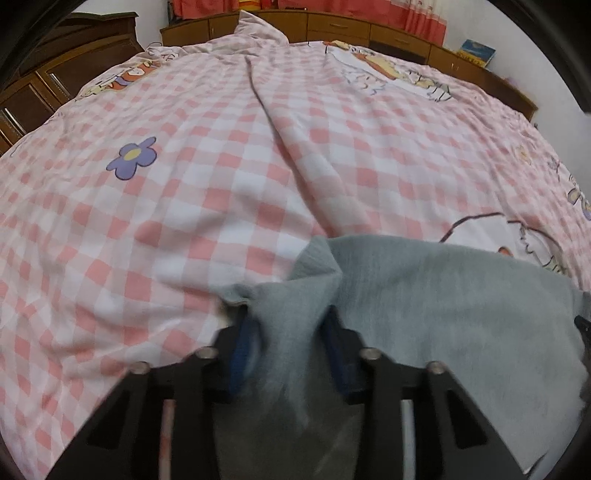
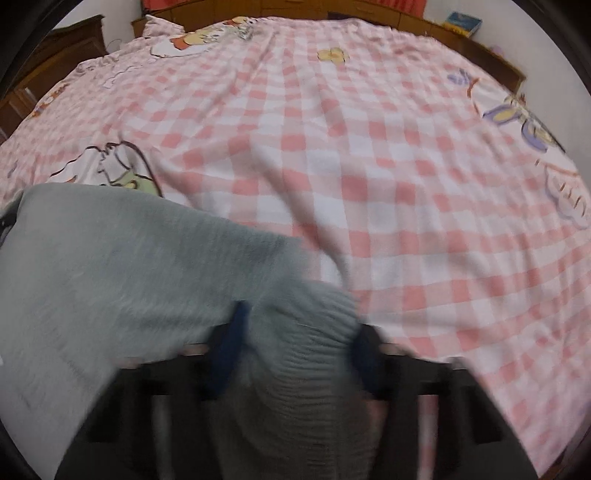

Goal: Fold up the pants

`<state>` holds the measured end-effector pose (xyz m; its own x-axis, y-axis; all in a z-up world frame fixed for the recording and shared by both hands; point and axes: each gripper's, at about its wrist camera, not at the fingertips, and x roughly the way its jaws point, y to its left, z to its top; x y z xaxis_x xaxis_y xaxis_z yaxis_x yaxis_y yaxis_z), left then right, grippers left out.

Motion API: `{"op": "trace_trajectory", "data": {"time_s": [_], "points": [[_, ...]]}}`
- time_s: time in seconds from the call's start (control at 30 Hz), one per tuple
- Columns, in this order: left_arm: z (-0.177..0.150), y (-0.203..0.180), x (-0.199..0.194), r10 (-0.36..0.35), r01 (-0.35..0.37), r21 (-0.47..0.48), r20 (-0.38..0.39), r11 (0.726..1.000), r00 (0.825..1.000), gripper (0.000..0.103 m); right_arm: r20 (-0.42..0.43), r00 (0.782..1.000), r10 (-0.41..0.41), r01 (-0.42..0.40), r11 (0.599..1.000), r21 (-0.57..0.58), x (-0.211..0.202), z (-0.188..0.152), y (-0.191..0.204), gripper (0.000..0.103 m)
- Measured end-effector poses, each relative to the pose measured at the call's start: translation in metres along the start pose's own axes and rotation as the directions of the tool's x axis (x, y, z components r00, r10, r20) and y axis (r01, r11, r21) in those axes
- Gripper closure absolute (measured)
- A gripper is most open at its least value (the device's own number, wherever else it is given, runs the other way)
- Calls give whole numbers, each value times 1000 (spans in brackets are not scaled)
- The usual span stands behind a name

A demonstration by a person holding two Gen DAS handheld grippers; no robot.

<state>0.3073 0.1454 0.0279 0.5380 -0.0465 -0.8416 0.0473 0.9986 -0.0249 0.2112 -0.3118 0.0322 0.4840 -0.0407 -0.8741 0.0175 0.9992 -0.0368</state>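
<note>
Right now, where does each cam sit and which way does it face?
Left wrist: on the left gripper, angled down along its fingers at grey pants on a pink checked bedcover; jaws pinch a fabric fold.
Right wrist: on the right gripper, same downward tilt; jaws pinch ribbed grey fabric.
Shared: pants, bedcover, wooden headboard, blue book.

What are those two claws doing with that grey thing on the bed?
A person is holding a claw in each hand to fold a pair of grey pants. The left claw has pinched one bunched-up edge, and the right claw has pinched a ribbed edge. The pants lie on a pink checked bedspread. No fold is made yet.
</note>
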Motion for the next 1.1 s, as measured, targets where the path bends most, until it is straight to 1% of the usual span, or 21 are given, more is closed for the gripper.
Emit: {"op": "trace_trajectory", "data": {"time_s": [0.07, 0.1, 0.2, 0.33, 0.47, 0.57, 0.63, 0.77, 0.83, 0.97, 1.07, 1.1], "points": [[-1, -2, -13, -62, 62, 8, 16, 998, 998, 84, 14, 1000, 28, -28, 1000, 2, -10, 0, -2, 82], [-3, -2, -21, -86, 86, 18, 26, 996, 996, 89, 28, 999, 36, -36, 999, -4, -16, 2, -2, 82], [-4, -3, -49, -123, 120, 43, 68, 992, 990, 90, 78, 994, 73, -74, 997, 10, -34, 2, -7, 82], [-7, 3, -90, -159, 157, 27, 139, 987, 978, 90, 98, 990, 97, -99, 995, 16, -52, -1, -9, 82], [-18, 13, -125, -177, 179, 6, 185, 984, 967, 90, 140, 983, 121, -122, 992, 5, -73, -9, -7, 82], [-39, 19, -150, -187, 189, 13, 222, 982, 957, 90, 166, 974, 154, -159, 987, 16, -88, -17, -12, 82], [-53, 22, -160, -180, 183, 9, 227, 983, 957, 90, 185, 966, 179, -187, 982, 26, -96, -24, -15, 82], [-81, 32, -175, -180, 194, -40, 227, 980, 957, 90, 207, 951, 228, -239, 971, 30, -110, -45, -20, 82], [-98, 35, -183, -163, 176, -38, 234, 984, 959, 90, 216, 945, 247, -256, 967, 14, -116, -56, -20, 82], [-125, 41, -194, -147, 166, -65, 235, 984, 961, 90, 213, 944, 254, -260, 966, 0, -126, -81, -18, 82], [-148, 46, -205, -142, 171, -98, 254, 980, 957, 90, 205, 942, 267, -266, 963, -31, -132, -100, -15, 82], [-157, 48, -208, -149, 183, -113, 262, 976, 954, 90, 200, 942, 269, -266, 963, -42, -132, -107, -13, 82]]}}
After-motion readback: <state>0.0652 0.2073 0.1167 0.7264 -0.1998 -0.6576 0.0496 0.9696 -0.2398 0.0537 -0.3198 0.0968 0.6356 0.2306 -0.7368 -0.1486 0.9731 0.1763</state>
